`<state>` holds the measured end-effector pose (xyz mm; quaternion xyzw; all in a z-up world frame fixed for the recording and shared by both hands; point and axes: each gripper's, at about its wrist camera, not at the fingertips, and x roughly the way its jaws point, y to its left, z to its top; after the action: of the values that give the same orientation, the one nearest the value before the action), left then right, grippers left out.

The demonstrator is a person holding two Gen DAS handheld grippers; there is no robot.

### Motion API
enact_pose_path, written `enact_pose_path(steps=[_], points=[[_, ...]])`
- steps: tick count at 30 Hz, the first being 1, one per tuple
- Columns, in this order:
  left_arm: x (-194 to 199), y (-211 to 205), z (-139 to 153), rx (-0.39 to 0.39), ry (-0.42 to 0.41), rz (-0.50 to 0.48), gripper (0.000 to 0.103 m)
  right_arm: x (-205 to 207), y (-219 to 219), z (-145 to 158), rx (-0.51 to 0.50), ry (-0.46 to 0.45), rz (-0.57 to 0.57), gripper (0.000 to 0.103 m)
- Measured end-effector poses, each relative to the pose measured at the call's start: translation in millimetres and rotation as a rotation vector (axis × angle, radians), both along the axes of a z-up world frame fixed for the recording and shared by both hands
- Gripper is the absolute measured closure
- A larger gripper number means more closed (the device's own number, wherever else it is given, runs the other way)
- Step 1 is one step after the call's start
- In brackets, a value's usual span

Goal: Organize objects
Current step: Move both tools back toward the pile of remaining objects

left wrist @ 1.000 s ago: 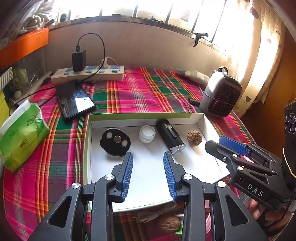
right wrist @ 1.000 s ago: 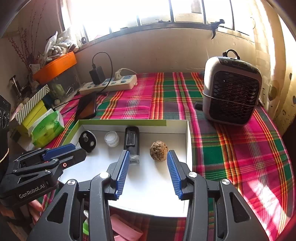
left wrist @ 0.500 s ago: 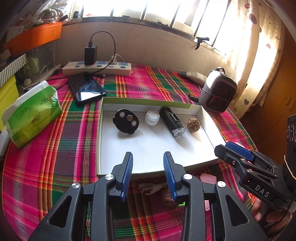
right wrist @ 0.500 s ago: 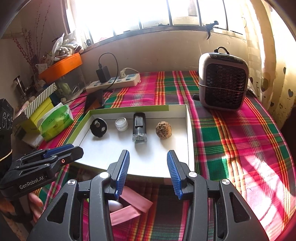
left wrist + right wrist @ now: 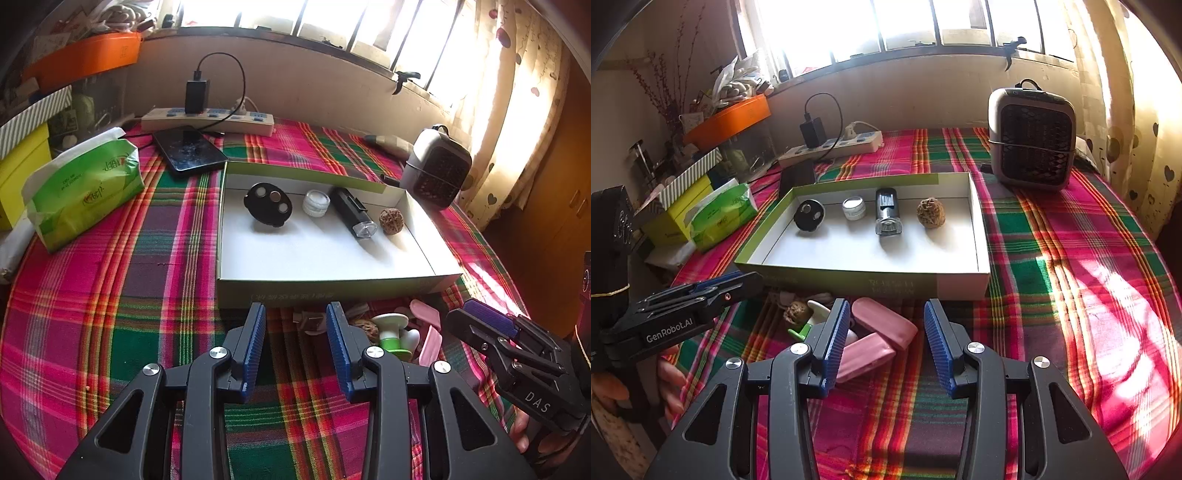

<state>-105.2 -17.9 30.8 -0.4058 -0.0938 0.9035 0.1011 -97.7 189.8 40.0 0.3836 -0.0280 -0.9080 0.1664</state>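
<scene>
on plaid tablecloth (image 5: 1052, 266), white tray (image 5: 982, 236) with four items already lined up inside, walnut (image 5: 798, 312) and pink case (image 5: 882, 323) left outside by its near wall, left gripper (image 5: 295, 343) and right gripper (image 5: 884, 339) both apart, empty.

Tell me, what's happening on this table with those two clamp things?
A person holds a gripper in each hand and is tidying small things into a shallow box. Four are lined up inside already: a black disc, a small jar, a dark flashlight-like item and a walnut. More wait on the cloth in front: another walnut, a green and white piece and pink cases. The left gripper and right gripper both hover open and empty above that pile.
</scene>
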Motion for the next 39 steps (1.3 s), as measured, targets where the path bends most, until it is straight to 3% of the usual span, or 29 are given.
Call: enact_pose_path(steps=[16, 19, 32, 39], points=[[5, -2, -10, 0.034, -0.009, -0.016, 0.071, 8, -13, -21, 0.0, -0.033, -0.009, 0.057], [4, -2, -12, 0.037, -0.014, -0.018, 0.071, 9, -12, -24, -0.024, -0.049, -0.01, 0.051], [3, -3, -15, 0.045, -0.022, -0.025, 0.071, 7, -3, -27, -0.118, -0.086, -0.03, 0.051], [3, -2, -15, 0.042, -0.024, -0.032, 0.071, 10, -3, -24, -0.128, -0.064, -0.024, 0.067]])
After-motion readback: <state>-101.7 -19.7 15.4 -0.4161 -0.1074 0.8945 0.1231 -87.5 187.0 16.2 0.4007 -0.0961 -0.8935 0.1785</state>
